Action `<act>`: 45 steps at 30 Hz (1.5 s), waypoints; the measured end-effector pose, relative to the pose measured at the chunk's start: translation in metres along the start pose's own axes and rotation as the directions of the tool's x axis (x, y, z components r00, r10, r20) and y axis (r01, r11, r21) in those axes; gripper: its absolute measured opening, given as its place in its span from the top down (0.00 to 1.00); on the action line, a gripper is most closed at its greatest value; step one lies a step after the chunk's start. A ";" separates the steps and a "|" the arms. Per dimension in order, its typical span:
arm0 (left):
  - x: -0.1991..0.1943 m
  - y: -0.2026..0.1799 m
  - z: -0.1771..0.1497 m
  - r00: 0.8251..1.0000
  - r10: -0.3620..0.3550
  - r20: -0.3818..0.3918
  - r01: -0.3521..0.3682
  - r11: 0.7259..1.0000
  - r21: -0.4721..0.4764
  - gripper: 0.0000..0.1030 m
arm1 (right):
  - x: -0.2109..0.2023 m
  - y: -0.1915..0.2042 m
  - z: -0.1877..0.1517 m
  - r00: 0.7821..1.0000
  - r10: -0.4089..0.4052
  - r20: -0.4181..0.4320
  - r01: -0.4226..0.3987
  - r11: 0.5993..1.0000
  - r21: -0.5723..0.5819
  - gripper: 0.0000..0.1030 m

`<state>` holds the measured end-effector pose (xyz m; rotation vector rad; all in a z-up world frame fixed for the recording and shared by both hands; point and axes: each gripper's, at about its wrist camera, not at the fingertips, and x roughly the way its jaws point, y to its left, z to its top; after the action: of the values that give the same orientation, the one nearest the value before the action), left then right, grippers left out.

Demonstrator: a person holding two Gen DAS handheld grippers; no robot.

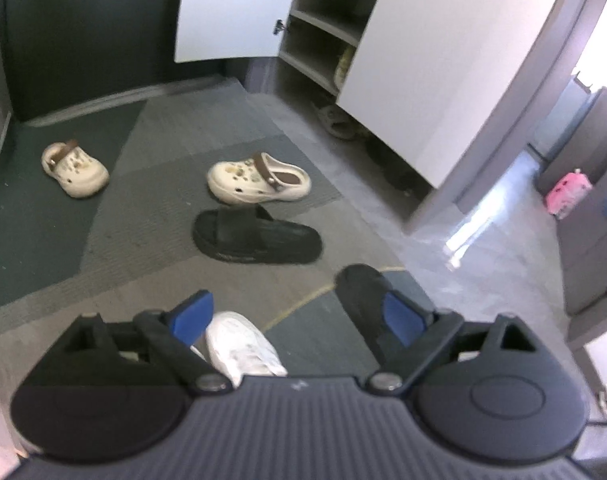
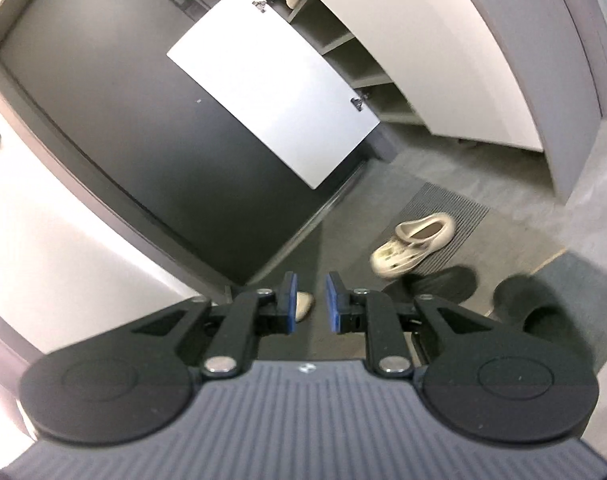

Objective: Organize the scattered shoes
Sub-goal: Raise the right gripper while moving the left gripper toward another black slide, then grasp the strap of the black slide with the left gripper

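Left gripper (image 1: pixel 299 312) jaws spread, empty. Right gripper (image 2: pixel 310 302) jaws nearly together, empty. Clogs (image 1: pixel 257 178), black slides (image 1: pixel 257 236) scattered on floor (image 1: pixel 151 216); cabinet (image 1: pixel 323 28) open, likely for stowing.

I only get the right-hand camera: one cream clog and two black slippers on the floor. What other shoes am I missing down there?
Observer: A white sneaker shows low down, just beyond the left gripper. I can't tell whether someone is wearing it.
Operator: Is that gripper holding anything?
Observer: No, its jaws stand wide apart and there is nothing between the pads.
Operator: Anything under the cupboard?
Observer: Yes, a greyish sandal lies on the floor below the cupboard.
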<state>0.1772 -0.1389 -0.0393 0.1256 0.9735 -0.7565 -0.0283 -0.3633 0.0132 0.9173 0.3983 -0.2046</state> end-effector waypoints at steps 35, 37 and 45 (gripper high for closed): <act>0.253 0.025 0.063 0.973 0.196 -0.121 -0.160 0.953 0.256 0.04 | 0.037 0.016 -0.077 0.995 0.022 0.095 -0.053 0.942 0.331 0.00; 0.281 0.038 0.067 0.970 0.211 -0.121 -0.174 0.951 0.257 0.04 | 0.054 0.017 -0.077 0.998 0.013 0.057 -0.031 0.941 0.336 0.00; 0.369 0.088 0.076 0.970 0.161 -0.180 -0.139 0.982 0.127 0.04 | 0.112 0.016 -0.066 0.999 -0.016 -0.045 0.030 0.941 0.338 0.00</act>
<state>0.4088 -0.2991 -0.3049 0.3730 1.0884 -0.6682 0.0627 -0.3012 -0.0573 1.2589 0.4193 -0.2815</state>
